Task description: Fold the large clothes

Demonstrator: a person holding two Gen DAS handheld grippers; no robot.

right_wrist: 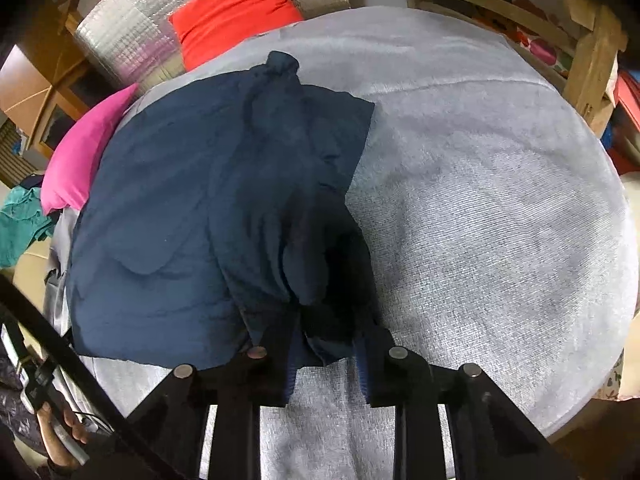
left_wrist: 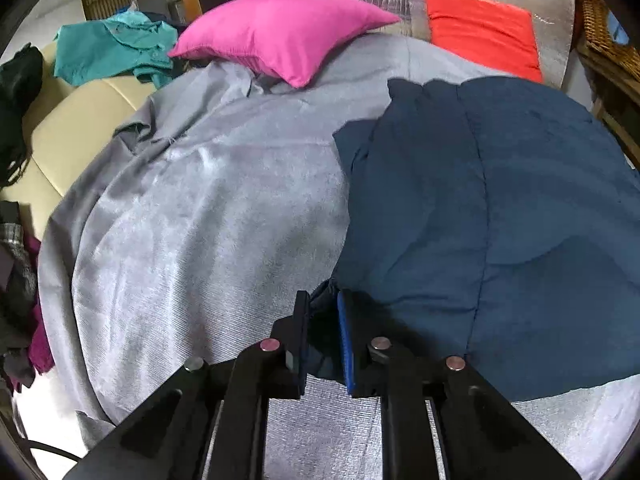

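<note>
The navy garment [left_wrist: 480,208] lies part-folded on the grey bedspread [left_wrist: 200,220], its near corners bunched between the closed-down jaws of the left gripper [left_wrist: 324,312] and right gripper [right_wrist: 326,340], hiding the fabric edges.

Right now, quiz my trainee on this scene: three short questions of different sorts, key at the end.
1. True or false: the left gripper is shut on the navy garment.
2. Which pillow touches the navy garment's far edge? A) pink pillow B) red pillow C) neither
3. Fill in: the garment lies on a ___ bedspread.

Key
1. True; the right gripper also pinches the near edge.
2. B
3. Grey
</note>
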